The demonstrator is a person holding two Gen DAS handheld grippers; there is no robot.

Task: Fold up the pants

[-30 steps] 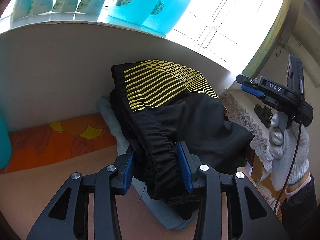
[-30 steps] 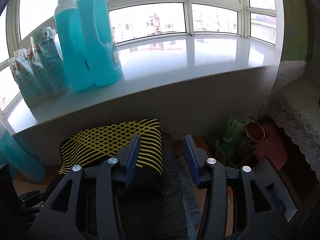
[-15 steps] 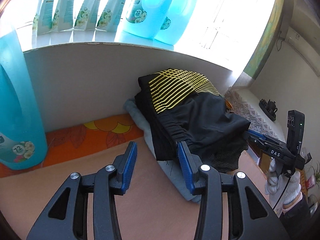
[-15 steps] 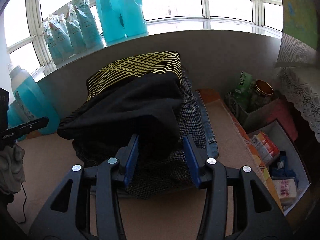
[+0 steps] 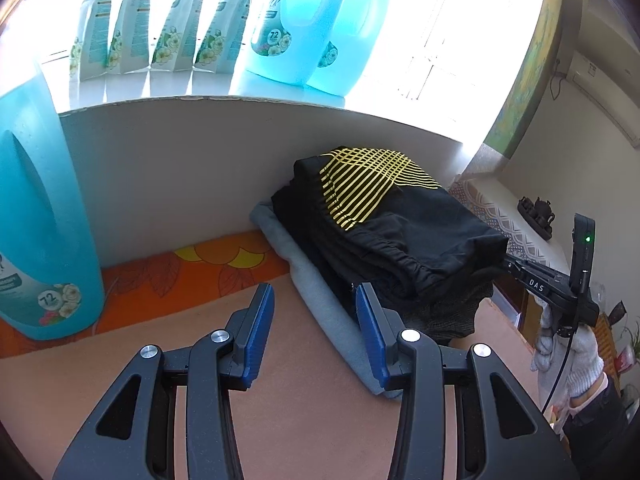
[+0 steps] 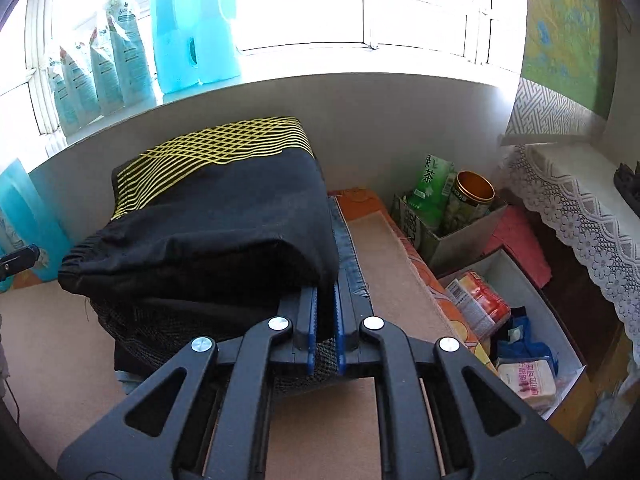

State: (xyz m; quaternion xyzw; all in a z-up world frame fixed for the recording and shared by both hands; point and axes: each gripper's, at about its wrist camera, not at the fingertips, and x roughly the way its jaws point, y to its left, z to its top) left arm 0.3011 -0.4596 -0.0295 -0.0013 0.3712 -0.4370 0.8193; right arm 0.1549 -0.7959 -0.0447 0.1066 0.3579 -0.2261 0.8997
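Since the earlier frames the left gripper (image 5: 316,322) has let go of the waistband and drawn back, while the right gripper (image 6: 323,320) has closed in on the pile.

From the left wrist view, the left gripper's blue pads stand wide apart with nothing between them, hovering over the tan table top (image 5: 280,420). The folded black pants (image 5: 400,232), with their yellow-striped panel uppermost at the back, sit on a stack of clothes just ahead and to the right, against the white wall under the windowsill. A grey garment (image 5: 320,292) lies under them, its edge near the right pad. A large blue detergent bottle (image 5: 40,220) stands at the far left. The right gripper's body shows at the right edge, held in a white-gloved hand (image 5: 568,356).

From the right wrist view, the right gripper's pads are nearly together, pinching the hanging right edge of the black pants (image 6: 208,232). A mesh-patterned dark garment (image 6: 132,320) lies beneath. Cardboard boxes (image 6: 460,240) of packets stand to the right.
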